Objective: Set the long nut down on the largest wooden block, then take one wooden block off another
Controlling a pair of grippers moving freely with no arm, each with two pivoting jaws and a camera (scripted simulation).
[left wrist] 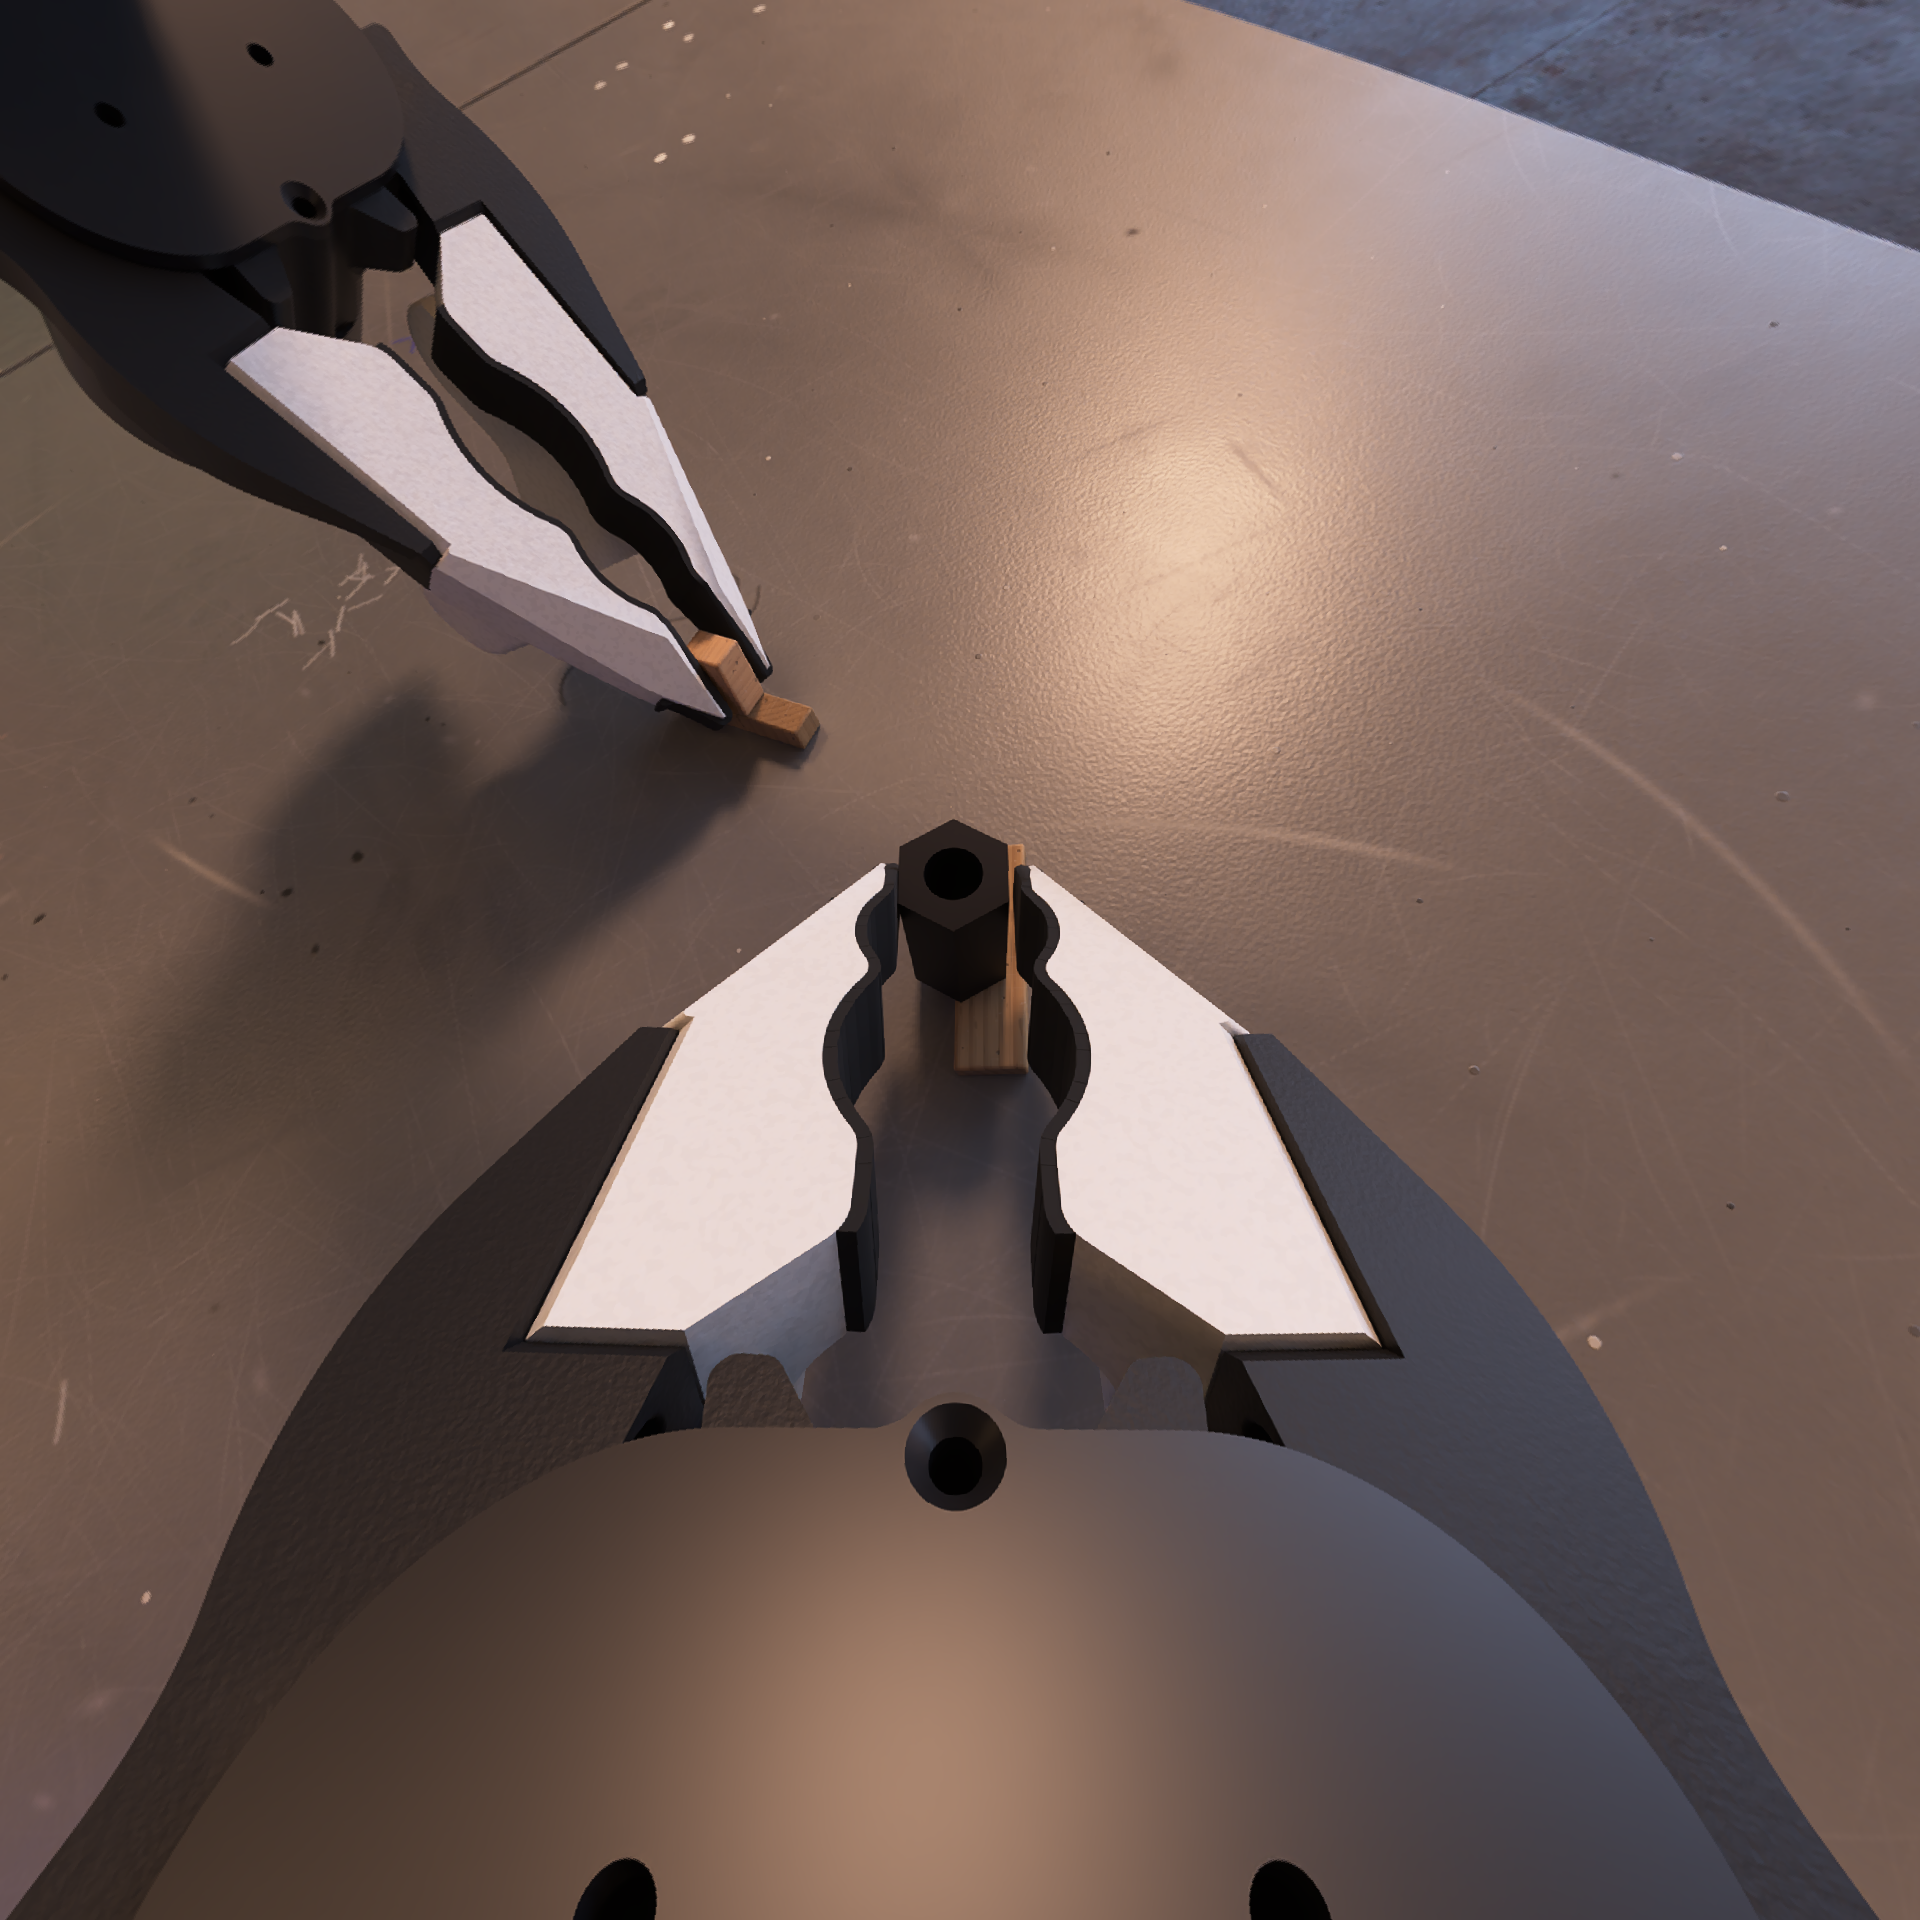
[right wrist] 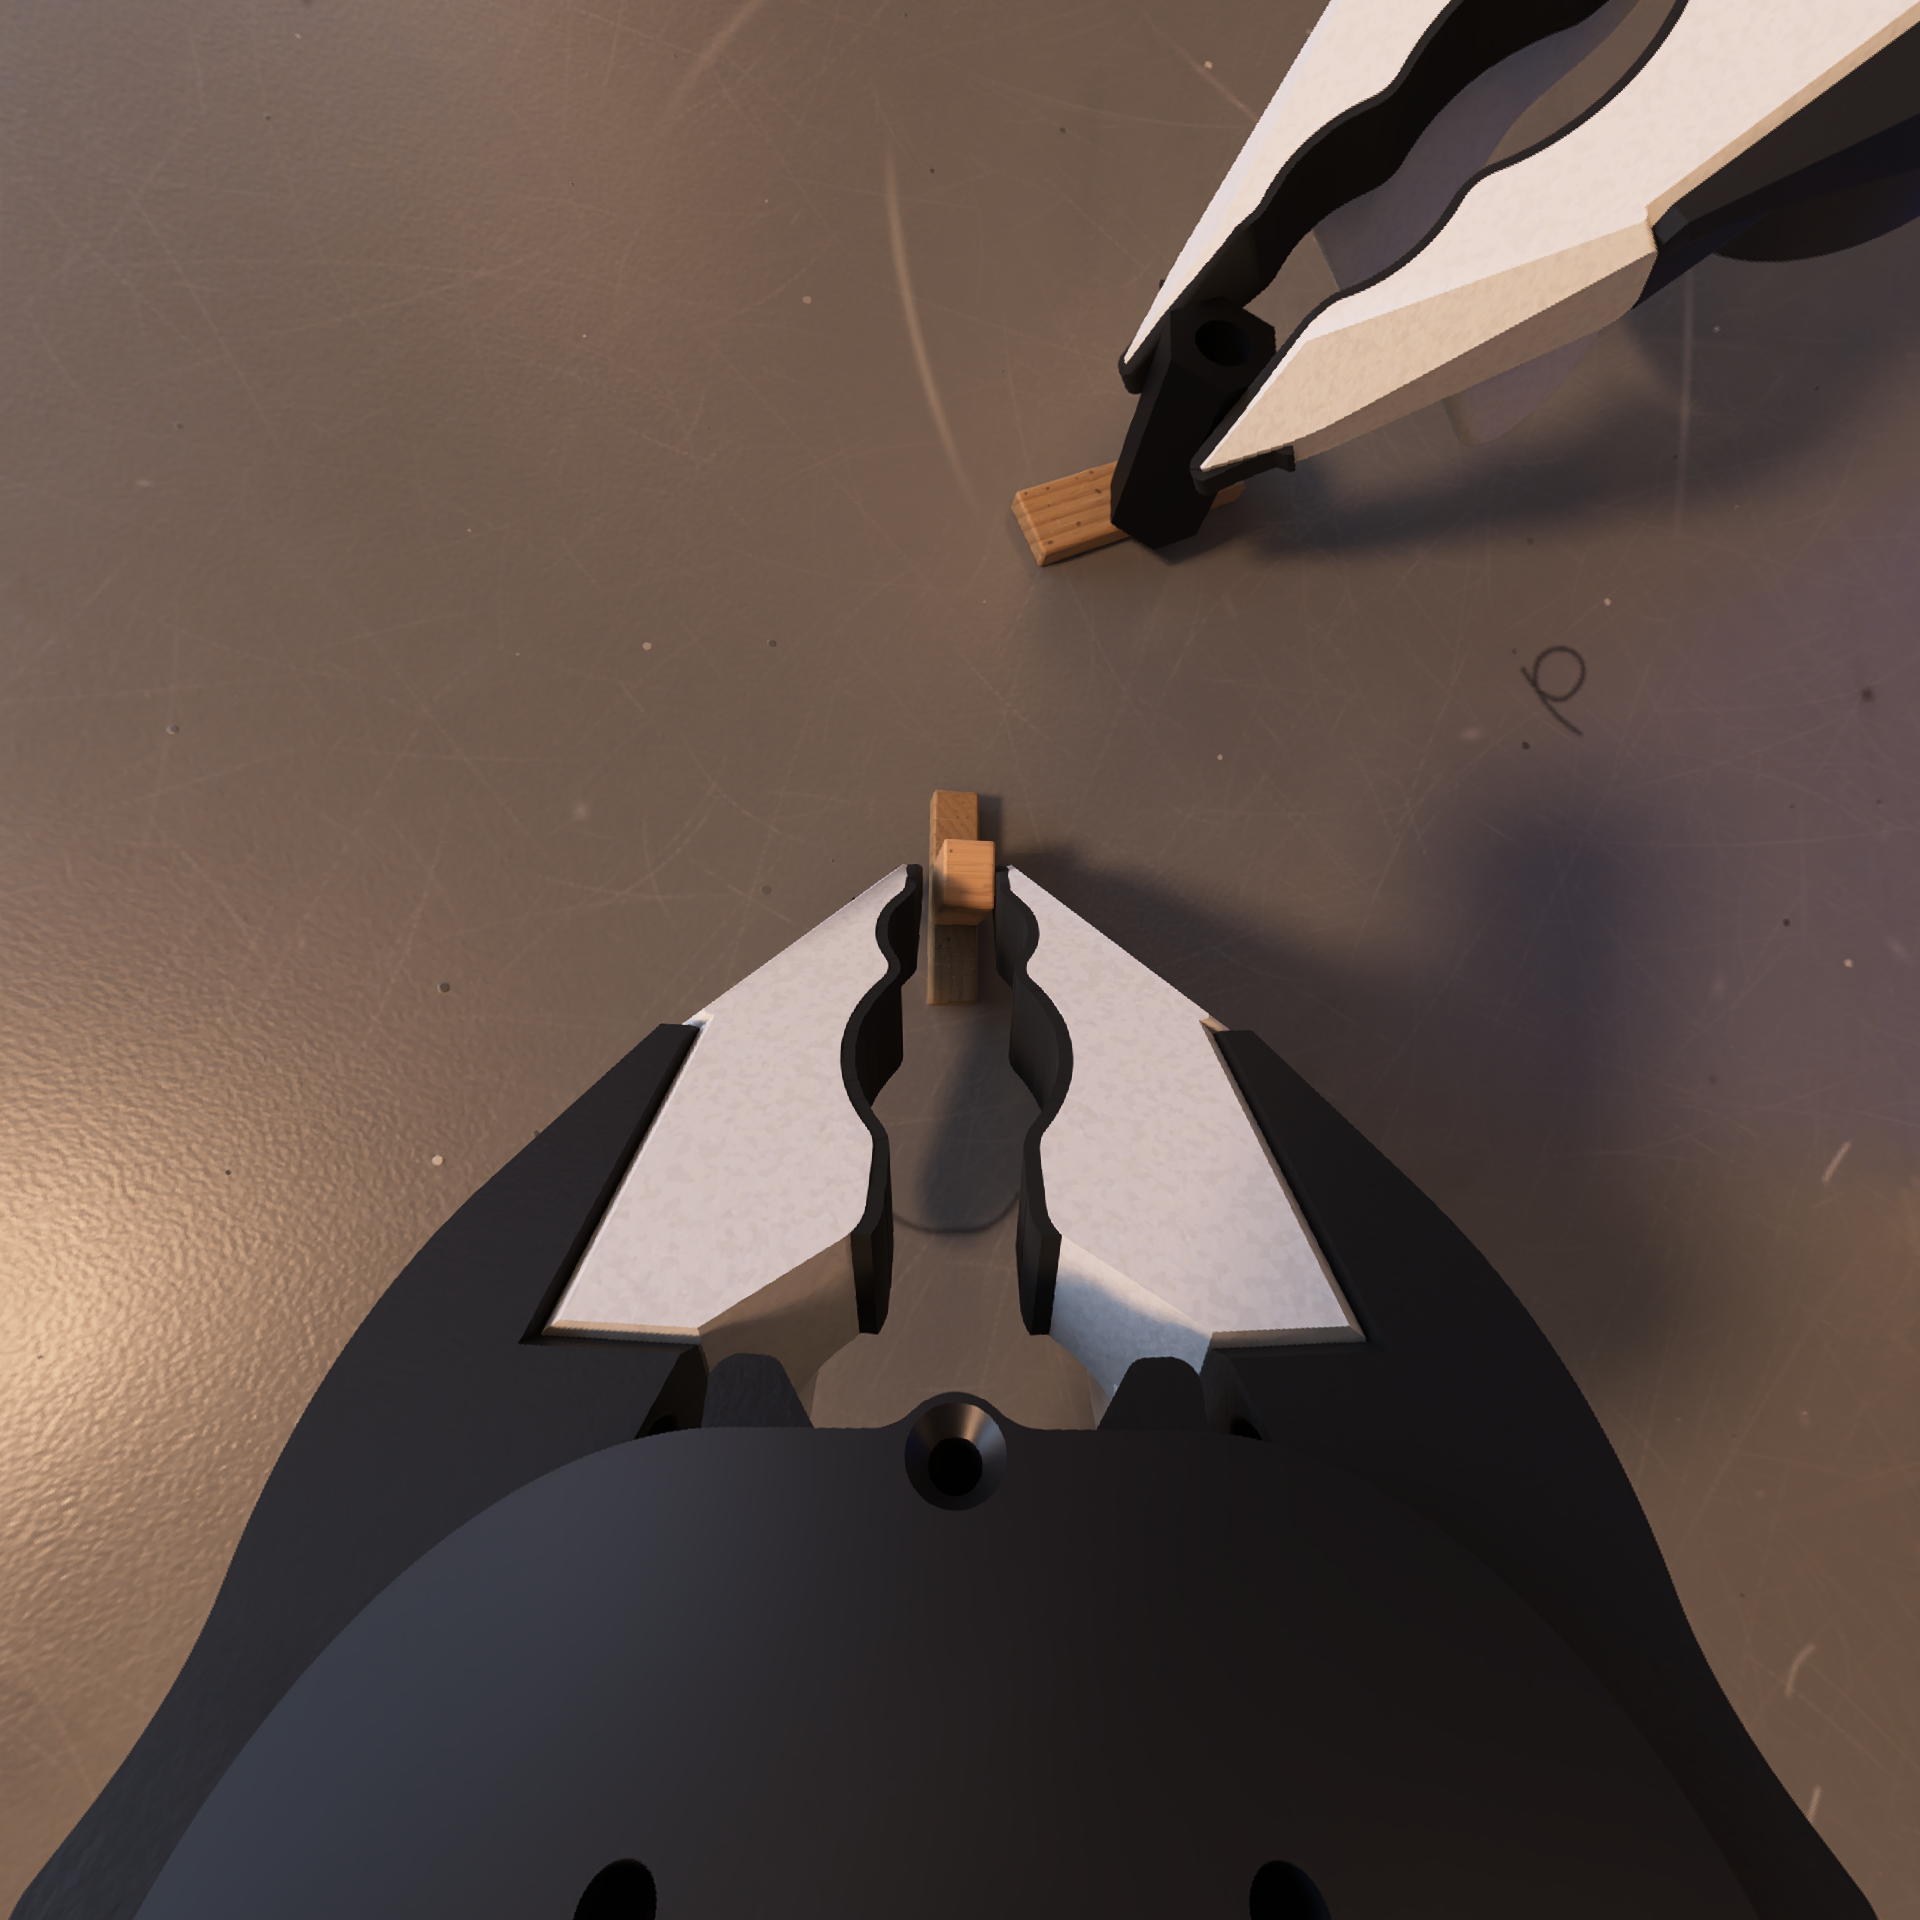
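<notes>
My left gripper point(left wrist: 954, 883) is shut on the long black hex nut point(left wrist: 951, 914). The nut stands upright with its lower end on a pale wooden block point(left wrist: 985, 1039) that lies flat on the table. The right wrist view shows the same nut point(right wrist: 1184, 436), block point(right wrist: 1070, 514) and left gripper point(right wrist: 1195, 416) at the upper right. My right gripper point(right wrist: 961, 883) is shut on a small wooden block point(right wrist: 968, 875), held over a longer flat wooden block point(right wrist: 954, 971). I cannot tell whether the two touch. In the left wrist view the right gripper point(left wrist: 732, 686) holds it point(left wrist: 719, 657) at the upper left.
The brown scratched table point(left wrist: 1247, 520) spreads around both block pairs. Its far edge runs across the upper right, with dark floor point(left wrist: 1714, 83) beyond. A small pen mark point(right wrist: 1558, 686) lies to the right of my right gripper.
</notes>
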